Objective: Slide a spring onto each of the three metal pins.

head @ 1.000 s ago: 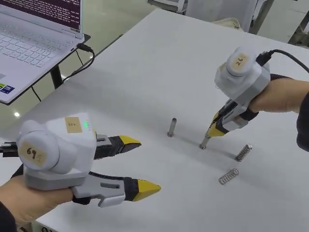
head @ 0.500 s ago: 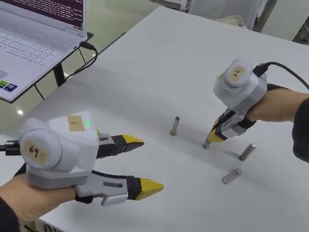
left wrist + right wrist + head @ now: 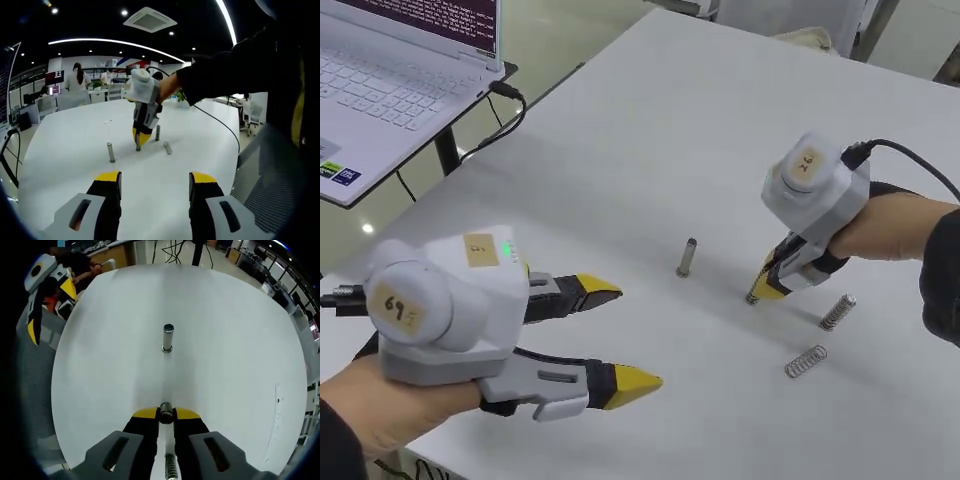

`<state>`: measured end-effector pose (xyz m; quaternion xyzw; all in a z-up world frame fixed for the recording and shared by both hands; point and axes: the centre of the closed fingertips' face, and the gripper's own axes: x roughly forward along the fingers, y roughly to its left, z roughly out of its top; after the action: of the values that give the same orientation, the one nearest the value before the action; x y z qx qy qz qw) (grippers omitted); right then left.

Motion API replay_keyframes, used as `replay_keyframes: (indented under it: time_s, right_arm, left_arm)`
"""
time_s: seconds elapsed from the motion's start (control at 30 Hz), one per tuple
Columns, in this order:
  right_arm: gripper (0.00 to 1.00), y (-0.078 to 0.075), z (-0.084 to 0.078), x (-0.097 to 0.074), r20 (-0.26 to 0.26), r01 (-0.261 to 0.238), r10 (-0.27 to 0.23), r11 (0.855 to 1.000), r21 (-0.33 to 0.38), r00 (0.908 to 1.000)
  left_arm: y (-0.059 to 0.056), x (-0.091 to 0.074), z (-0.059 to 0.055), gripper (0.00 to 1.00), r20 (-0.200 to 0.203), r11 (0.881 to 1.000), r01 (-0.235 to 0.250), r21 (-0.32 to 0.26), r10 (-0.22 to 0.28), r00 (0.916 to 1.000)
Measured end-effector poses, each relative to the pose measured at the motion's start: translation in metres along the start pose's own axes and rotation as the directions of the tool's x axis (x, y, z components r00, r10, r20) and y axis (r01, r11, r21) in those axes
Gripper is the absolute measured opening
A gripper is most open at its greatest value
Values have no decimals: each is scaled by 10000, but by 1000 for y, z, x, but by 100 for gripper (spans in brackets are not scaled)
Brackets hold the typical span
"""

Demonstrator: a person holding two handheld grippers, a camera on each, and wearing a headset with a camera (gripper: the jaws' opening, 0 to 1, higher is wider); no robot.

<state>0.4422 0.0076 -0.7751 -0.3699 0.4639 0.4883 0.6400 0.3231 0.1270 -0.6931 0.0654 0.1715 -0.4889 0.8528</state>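
**R gripper lower on the pin, first spring going on**

Head view: a white table. The R gripper, held by a hand at right, points steeply down w/ its yellow tips at a short metal pin. Vs. a sec ago the tips have come lower. A good length of pin showed below them then, now only its foot. Likely meaning: spring no. 1 is being pushed down over that pin and hasn't been let go.

In the R gripper view the jaws are closed to a thin slit on what looks like a held spring. Its coils run back btwn the jaws and its round end sits at the tips. I can't tell how far it is onto the pin.

A second pin stands upright and bare, near, to the left. One loose spring lies flat just right of the R gripper. Another loose spring lies nearer the viewer, apart from the first. By my count no pin is finished yet.

The L gripper hovers low at front left, well apart from the pins. Its jaws are wide open w/ nothing in them, much as a sec ago.

Writing: the L gripper's round cap has a sticker w/ handwritten "69". A tan tag on top reads "3", w/ a green light lit beside it. The R gripper's cap sticker looks like "26", not certain. An open laptop sits top left; its screen text and stickers are too small to read.
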Motion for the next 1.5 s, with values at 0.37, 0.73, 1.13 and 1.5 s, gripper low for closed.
replay_keyframes:
  time_s: [0.37,0.73,1.13,1.5]
  right_arm:
    - [10,-1,-1,0,154,59,-60,10000,37,9999]
    - [17,-4,-5,-8,309,179,-185,9997,188,9994]
    - [18,-5,-10,-29,621,573,-594,9978,346,9963]
    - [18,2,-10,-50,1068,874,-921,9950,484,9900]
  left_arm:
    - [0,1,0,49,-22,10000,21,8,-21,10000]
    - [0,1,0,49,-46,10000,40,53,-40,10000]
    - [-3,2,0,49,-178,9998,143,171,-140,9997]
    - [-9,6,9,48,-295,9982,420,423,-408,9987]
